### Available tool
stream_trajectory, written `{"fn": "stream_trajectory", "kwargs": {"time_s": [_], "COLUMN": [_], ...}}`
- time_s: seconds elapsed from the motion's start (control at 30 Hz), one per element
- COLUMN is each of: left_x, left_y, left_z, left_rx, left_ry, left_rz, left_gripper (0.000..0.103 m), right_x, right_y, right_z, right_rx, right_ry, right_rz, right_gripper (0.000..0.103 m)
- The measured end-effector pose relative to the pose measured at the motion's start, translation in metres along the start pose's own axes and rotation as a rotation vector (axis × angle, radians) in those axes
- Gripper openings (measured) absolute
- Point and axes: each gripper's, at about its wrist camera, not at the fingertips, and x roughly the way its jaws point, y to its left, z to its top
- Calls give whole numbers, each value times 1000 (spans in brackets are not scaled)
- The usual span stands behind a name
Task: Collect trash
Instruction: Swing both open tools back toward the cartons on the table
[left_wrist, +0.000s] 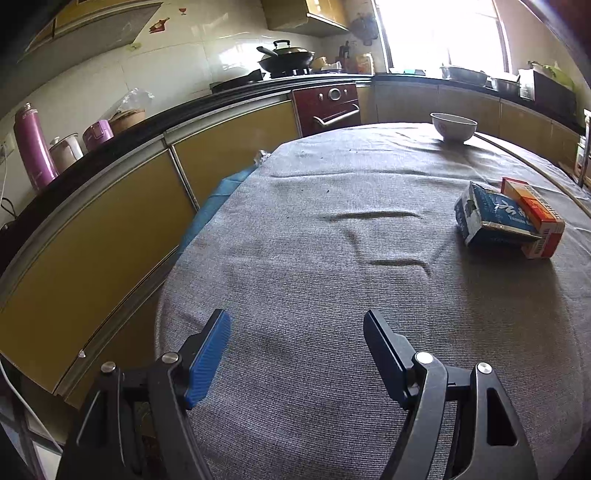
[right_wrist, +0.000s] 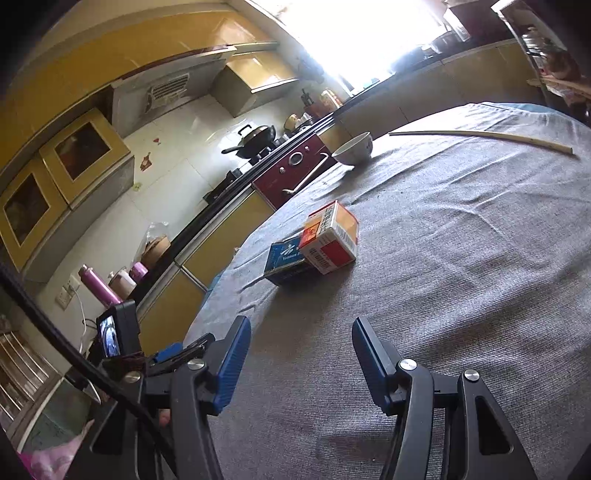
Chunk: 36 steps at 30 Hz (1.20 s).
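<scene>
On the grey-clothed tabletop (right_wrist: 461, 258), the orange box (right_wrist: 332, 236) leaned on the blue box (right_wrist: 286, 262), well short of the white bowl (right_wrist: 354, 149). Both the right gripper (right_wrist: 301, 354) and left gripper (left_wrist: 297, 345) hovered half-spread and empty. Better to lift the orange box first, squarely across its narrow sides.

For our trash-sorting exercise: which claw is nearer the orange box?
Probably the right claw: the orange box lies just ahead of it. From the left claw, that box sits far off to its right.

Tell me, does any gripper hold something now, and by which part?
Nothing is held. The left gripper and right gripper are open above the grey cloth.
</scene>
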Motion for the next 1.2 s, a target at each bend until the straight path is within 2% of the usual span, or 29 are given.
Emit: {"fn": "stream_trajectory", "kwargs": {"time_s": [0.27,0.53,0.87,1.2], "left_x": [1,1,0,8], "left_y": [-8,-12,-7,4], "left_z": [0,1,1,2], "left_rx": [34,55,38,-24], "left_ry": [9,15,9,39], "left_rz": [62,92,47,-6], "left_gripper": [75,75,75,75], "right_x": [6,9,9,16], "right_y": [-5,-5,5,-4], "right_z": [0,0,-2,-1], "right_rx": [21,19,-37,20], "right_ry": [41,66,69,104], "right_rz": [30,47,9,-45], "right_gripper": [61,61,61,61]}}
